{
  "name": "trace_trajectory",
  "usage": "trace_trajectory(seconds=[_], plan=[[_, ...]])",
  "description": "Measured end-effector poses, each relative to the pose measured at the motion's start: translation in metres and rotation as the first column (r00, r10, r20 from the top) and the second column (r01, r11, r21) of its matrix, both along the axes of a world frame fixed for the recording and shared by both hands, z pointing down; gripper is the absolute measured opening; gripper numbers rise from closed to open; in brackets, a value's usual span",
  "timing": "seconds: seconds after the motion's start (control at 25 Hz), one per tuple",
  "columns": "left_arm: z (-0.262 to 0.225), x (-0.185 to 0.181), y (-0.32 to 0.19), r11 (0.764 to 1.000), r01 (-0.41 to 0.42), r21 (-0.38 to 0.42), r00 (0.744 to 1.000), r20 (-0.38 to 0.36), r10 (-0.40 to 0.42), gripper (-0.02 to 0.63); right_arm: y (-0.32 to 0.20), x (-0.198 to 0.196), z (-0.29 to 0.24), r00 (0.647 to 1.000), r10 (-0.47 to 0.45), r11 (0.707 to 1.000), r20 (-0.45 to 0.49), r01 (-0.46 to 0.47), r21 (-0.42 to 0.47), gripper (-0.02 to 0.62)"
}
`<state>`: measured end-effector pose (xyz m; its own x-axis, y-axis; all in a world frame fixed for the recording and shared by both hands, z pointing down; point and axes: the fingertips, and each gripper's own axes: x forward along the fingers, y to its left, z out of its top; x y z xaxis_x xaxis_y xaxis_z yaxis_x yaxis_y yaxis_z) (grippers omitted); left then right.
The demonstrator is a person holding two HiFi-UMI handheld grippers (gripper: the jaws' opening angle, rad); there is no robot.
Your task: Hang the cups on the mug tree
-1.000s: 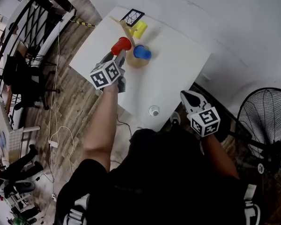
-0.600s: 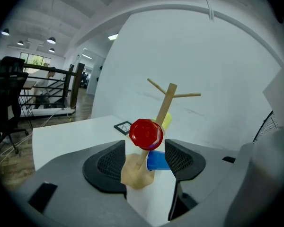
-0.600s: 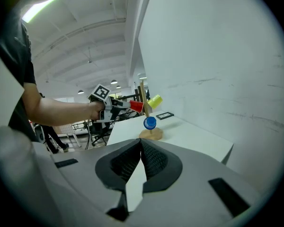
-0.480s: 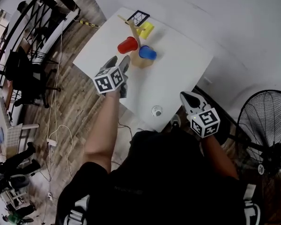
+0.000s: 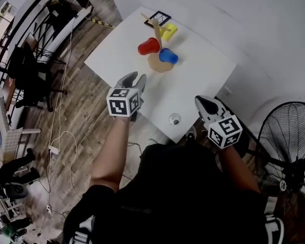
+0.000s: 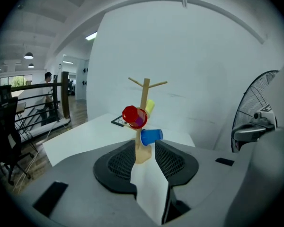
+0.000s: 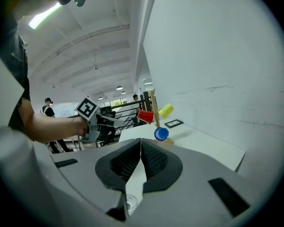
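Hanging seems finished: three cups (red, yellow, blue) are seen on the tree near the table's far corner. The left gripper, empty, has just been narrowed to half-open; the right gripper is closed on nothing.

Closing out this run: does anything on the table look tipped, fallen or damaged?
Nothing stands out. The mug tree stands upright on the table, and the red cup, blue cup and yellow cup all hang on it; nothing has spilled or fallen.
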<state>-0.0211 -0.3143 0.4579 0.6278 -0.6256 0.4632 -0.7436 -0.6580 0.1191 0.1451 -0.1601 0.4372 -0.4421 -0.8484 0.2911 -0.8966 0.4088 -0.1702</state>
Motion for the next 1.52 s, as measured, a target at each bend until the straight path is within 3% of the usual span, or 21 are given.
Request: trace_trajectory(seconds=[0.2,0.4,0.92,1.52], plan=[[-0.019,-0.009,0.031,0.998,-0.021,0.051,1.000,-0.017,0.022,0.053,-0.003,-0.005,-0.017,0.998,0.012,0.999,0.059,-0.014,0.041,0.008],[-0.031,-0.016,0.060,0.994,-0.045,0.099,0.999,-0.004,0.046,0.020,-0.005,-0.012,-0.025,0.996,0.006,0.999,0.086,-0.010,0.051,0.008],[-0.001,-0.008,0.124,0.996,-0.090,0.025,0.996,0.009,0.089,0.017,-0.002,-0.034,-0.003,0.998,-0.052,0.999,0.021,0.052,-0.008,0.008],[0.003,-0.012,0.130,0.997,-0.072,0.018,0.997,0.032,0.072,0.017,-0.004,-0.042,0.005,0.997,-0.081,0.997,-0.019,0.081,-0.012,0.008]])
